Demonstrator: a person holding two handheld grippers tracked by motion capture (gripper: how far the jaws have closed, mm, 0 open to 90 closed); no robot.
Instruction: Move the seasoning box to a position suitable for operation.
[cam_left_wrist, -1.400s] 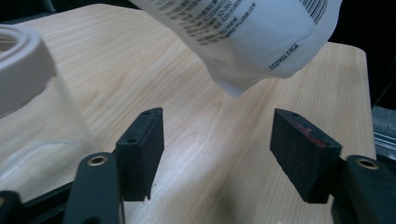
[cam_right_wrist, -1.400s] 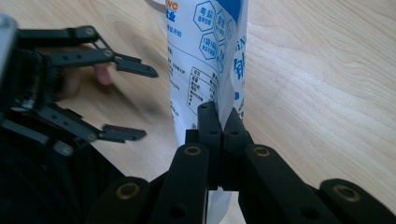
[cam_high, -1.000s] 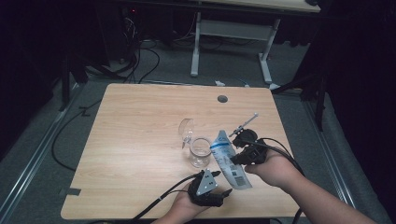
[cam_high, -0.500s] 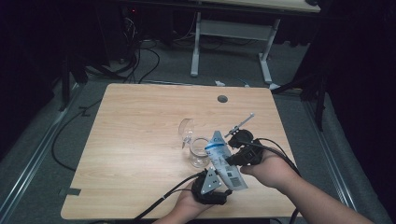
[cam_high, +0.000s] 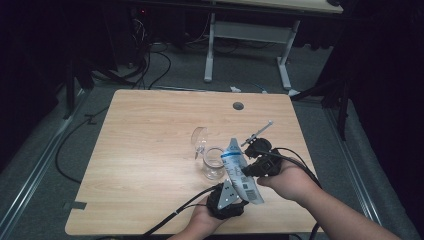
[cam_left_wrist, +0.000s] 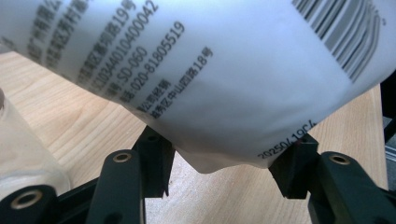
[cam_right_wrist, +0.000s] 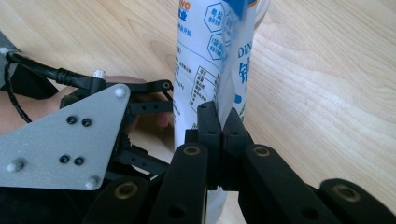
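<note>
Two grippers share the white printed plastic pouch (cam_high: 241, 171) above the clear glass jar (cam_high: 213, 164). Our right gripper (cam_right_wrist: 219, 122) pinches its edge tight; our left gripper (cam_left_wrist: 224, 163), jaws just closing, brackets the bottom corner. We should clamp squarely before tilting.

A light wooden table (cam_high: 150, 150) with rounded corners and a round cable hole (cam_high: 238, 106) near its far edge stands on a grey carpeted floor (cam_high: 45, 165). Beyond it a second desk on white metal legs (cam_high: 209, 50) sits in a very dark room (the light falls mostly on the near tabletop). Black cables (cam_high: 150, 65) loop across the floor under that desk and along the left side.
</note>
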